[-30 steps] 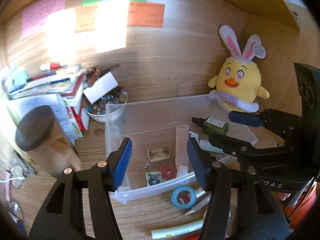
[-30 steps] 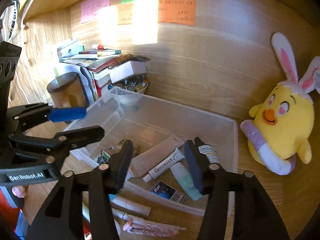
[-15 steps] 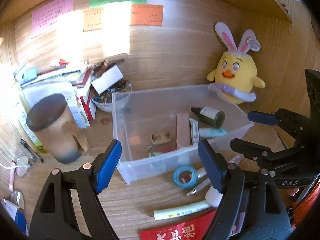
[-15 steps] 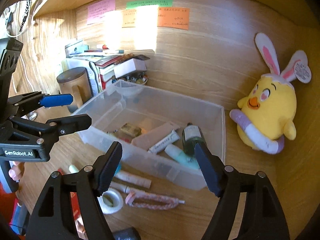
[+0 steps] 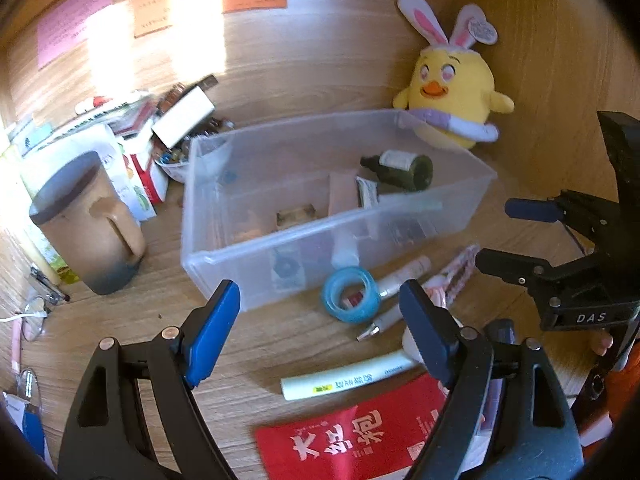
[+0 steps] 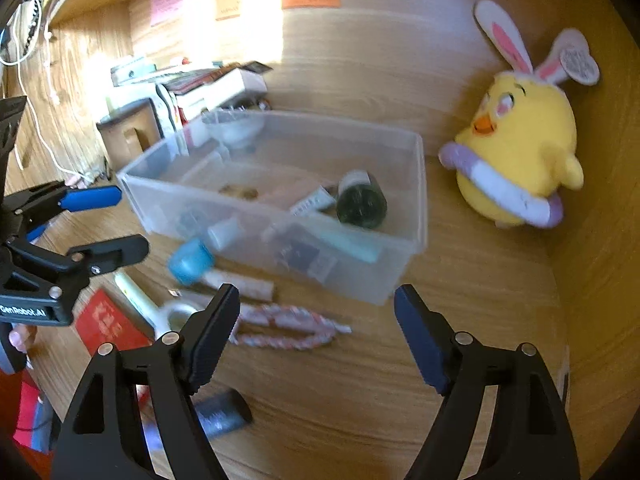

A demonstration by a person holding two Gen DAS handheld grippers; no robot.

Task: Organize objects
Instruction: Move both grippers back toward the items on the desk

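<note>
— What changed just now?

— I have pulled both tools back from over the clear bin [image 5: 224,248]. A second ago they hung low above its contents; now the left tool [image 5: 320,316] and right tool [image 6: 316,316] sit at the bottom of their frames, jaws wide apart, holding nothing.

— And the things?

— The green bottle [image 5: 404,166] lies inside the bin, right of centre. The blue tape roll [image 5: 351,294], white tube [image 5: 348,378] and braided cord [image 6: 284,326] remain on the desk [image 5: 280,340] in front, so I judge more pickups come next.
</note>
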